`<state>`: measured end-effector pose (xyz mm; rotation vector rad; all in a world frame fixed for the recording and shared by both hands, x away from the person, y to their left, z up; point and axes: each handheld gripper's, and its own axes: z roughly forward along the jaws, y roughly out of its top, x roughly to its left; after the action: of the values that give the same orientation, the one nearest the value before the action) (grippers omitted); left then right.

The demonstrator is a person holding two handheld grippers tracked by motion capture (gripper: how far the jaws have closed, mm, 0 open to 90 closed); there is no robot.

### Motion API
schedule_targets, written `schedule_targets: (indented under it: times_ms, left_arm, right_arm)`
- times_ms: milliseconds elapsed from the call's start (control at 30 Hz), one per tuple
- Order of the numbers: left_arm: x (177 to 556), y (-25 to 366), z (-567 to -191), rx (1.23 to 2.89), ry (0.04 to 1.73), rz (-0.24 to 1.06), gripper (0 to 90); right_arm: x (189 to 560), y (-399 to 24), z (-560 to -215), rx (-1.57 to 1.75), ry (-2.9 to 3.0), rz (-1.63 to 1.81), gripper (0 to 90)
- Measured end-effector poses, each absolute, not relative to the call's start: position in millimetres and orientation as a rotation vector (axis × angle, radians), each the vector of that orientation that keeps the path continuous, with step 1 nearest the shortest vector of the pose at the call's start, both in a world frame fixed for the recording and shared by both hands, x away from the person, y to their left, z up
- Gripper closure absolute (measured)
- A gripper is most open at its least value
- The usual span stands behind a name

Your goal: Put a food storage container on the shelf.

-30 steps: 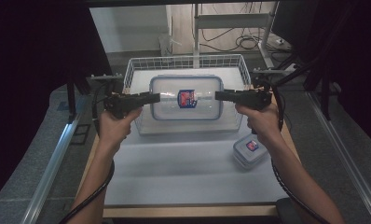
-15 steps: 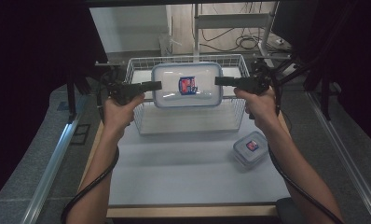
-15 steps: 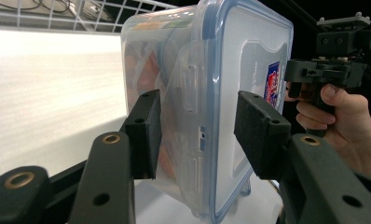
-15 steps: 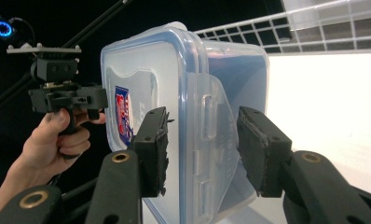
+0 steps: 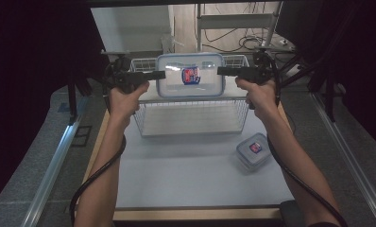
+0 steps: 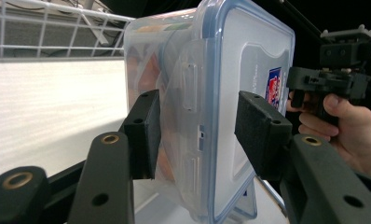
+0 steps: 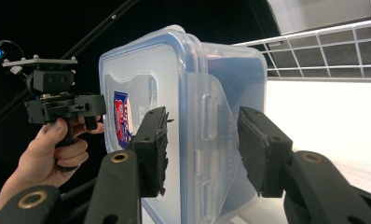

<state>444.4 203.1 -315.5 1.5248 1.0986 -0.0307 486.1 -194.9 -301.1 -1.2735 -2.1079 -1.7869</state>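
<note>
Two grippers clamped on large clear container [image 5: 191, 81], left gripper [image 5: 158, 74] at nine o'clock, right gripper [image 5: 222, 71] at three, above wire basket [image 5: 191, 118], gripper views show side latches, contents perhaps orange.

Large lidded container [image 5: 190, 81] held level above the wire basket [image 5: 191, 118], between the two tools: left tool [image 5: 158, 74] at its left end, right tool [image 5: 222, 71] at its right end. Basket stands at the far middle of the bench [image 5: 191, 179]. Small lidded container [image 5: 253, 150] sits on the bench, to the near right of the basket, apart from it.
</note>
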Motion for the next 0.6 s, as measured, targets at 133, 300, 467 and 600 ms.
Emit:
schedule_targets:
  times_ms: [133,300,467,600]
  left_arm:
    - [449,205,-316,1.520,1.115,-0.037,51.6]
    - [453,205,-318,1.514,1.131,-0.044,51.5]
    - [454,206,-321,1.508,1.133,-0.054,51.4]
    - [455,205,-322,1.505,1.132,-0.040,51.2]
  right_arm:
    - [491,-193,-303,-1.284,-2.098,-1.778,54.1]
    - [497,-192,-306,-1.294,-2.083,-1.766,54.0]
    - [501,-191,-305,-1.296,-2.090,-1.767,53.9]
    - [501,-189,-306,-1.299,-2.106,-1.783,52.6]
